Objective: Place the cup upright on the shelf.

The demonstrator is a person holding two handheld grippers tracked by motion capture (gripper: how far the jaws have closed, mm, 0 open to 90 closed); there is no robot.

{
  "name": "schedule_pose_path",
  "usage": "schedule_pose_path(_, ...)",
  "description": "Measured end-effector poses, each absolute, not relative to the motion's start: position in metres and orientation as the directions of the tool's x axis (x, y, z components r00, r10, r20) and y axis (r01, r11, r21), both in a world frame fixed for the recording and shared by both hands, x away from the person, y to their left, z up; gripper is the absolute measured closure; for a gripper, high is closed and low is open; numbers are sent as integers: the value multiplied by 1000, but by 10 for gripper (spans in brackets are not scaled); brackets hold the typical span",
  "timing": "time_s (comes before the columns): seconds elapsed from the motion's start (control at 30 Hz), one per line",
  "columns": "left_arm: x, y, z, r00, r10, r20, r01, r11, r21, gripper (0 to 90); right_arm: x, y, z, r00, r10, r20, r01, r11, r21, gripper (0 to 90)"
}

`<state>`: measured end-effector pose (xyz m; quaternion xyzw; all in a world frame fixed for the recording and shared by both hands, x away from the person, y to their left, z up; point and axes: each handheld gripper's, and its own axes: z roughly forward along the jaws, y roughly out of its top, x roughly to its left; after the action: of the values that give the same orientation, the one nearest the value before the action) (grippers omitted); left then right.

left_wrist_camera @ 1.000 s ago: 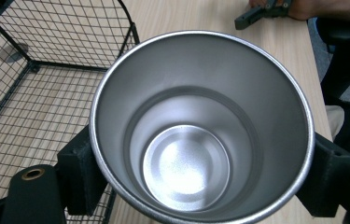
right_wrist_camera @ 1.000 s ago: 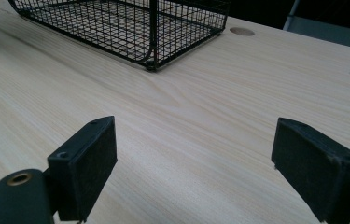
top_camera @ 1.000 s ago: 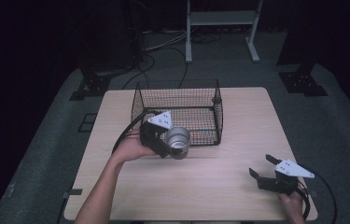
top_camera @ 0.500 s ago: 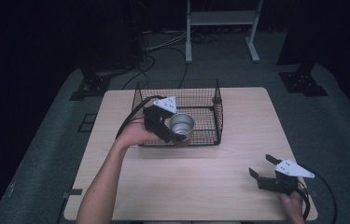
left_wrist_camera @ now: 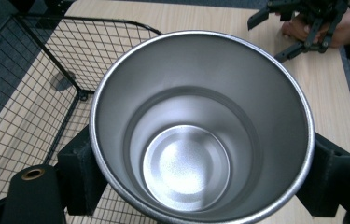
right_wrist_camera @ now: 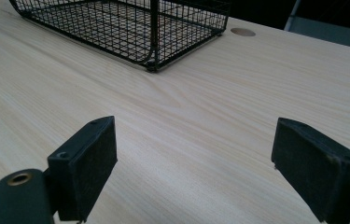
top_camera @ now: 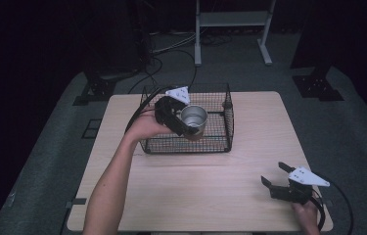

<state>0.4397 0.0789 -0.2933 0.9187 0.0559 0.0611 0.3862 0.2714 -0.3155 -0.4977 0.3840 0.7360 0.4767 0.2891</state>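
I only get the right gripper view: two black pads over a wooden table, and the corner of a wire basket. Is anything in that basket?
Observer: A steel cup hangs over the wire basket, clamped in the left hand-held gripper. I cannot tell whether it touches the basket's floor.
Operator: Is there something inside the cup?
Observer: No. The left gripper view looks straight down into it, and its shiny bottom is bare.
Operator: And where is my own gripper on the table?
Observer: The right hand-held gripper sits at the near right corner of the table, well apart from the basket, with a person's hand behind it.
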Motion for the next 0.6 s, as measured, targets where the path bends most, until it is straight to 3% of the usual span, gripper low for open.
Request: schedule_pose_path(0.6,476,72,-277,974,217,65,97,-658,747,179,271,-315,-498,-542,839,-48,292,242,925,135)
